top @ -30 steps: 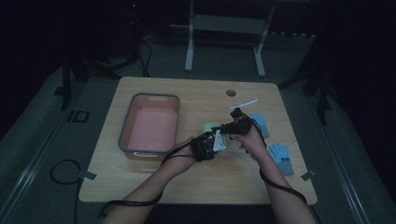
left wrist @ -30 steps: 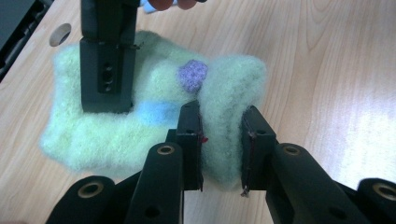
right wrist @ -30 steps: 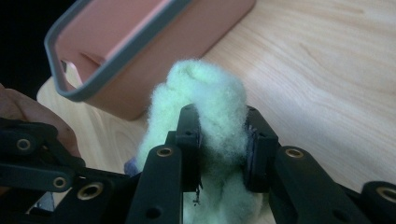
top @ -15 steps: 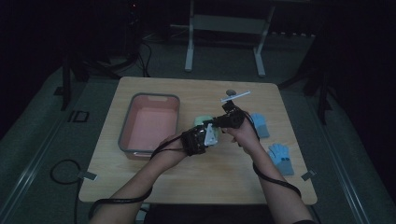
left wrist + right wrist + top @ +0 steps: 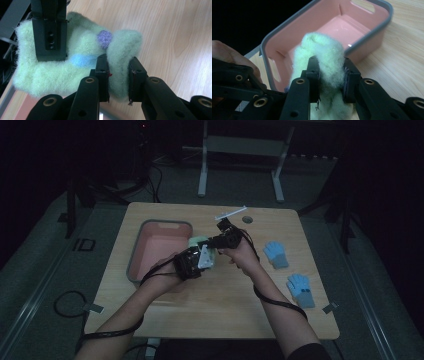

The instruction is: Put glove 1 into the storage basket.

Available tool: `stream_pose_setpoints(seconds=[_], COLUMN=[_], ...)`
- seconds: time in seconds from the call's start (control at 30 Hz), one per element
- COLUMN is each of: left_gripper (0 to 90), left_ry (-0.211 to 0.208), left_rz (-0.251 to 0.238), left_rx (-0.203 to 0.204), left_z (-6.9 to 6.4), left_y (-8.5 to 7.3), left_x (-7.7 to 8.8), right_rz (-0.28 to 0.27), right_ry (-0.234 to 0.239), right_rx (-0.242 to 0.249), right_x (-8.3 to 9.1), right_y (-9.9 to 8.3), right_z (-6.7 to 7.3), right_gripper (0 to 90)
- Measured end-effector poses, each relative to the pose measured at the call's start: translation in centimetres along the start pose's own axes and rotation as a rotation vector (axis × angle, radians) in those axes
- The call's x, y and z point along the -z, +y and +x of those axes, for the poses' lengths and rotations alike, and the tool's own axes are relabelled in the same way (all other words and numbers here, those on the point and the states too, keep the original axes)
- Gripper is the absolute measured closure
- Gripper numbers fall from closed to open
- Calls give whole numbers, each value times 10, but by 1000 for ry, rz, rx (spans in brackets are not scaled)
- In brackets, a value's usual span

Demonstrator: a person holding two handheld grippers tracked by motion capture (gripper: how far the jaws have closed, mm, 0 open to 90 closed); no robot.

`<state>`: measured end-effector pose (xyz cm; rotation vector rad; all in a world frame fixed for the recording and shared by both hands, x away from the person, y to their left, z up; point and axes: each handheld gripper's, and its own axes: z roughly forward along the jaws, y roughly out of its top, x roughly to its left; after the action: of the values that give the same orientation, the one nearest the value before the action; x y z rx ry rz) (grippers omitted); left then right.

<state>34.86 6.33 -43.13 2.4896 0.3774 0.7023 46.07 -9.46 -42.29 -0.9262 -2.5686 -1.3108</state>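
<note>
Two grippers, one glove | your left gripper (image 5: 117, 77) and right gripper (image 5: 330, 80) both pinch the fuzzy green glove (image 5: 82, 62) | it hangs lifted beside the pink bin (image 5: 352, 22), likely for dropping in | blue gloves (image 5: 276, 254) wait on the table (image 5: 215, 310).

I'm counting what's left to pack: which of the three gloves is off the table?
The pale green glove, clamped by both the left gripper and right gripper. The two blue gloves lie flat at the table's right.
</note>
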Motion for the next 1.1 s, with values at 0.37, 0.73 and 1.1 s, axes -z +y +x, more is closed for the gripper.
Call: stream_pose_setpoints(seconds=[0.37,0.73,1.1], left_gripper=[747,749,749], left_ry=[20,6,-12], left_rz=[37,52,71], left_rx=[11,31,39], left_z=[18,36,56], left_y=[-28,-62,-92], left_x=[21,31,27], right_rz=[17,16,14], right_ry=[27,40,41], right_rx=[43,61,67], right_x=[-32,-67,-99], right_y=[28,45,56], right_z=[21,35,37], right_gripper=[723,724,723])
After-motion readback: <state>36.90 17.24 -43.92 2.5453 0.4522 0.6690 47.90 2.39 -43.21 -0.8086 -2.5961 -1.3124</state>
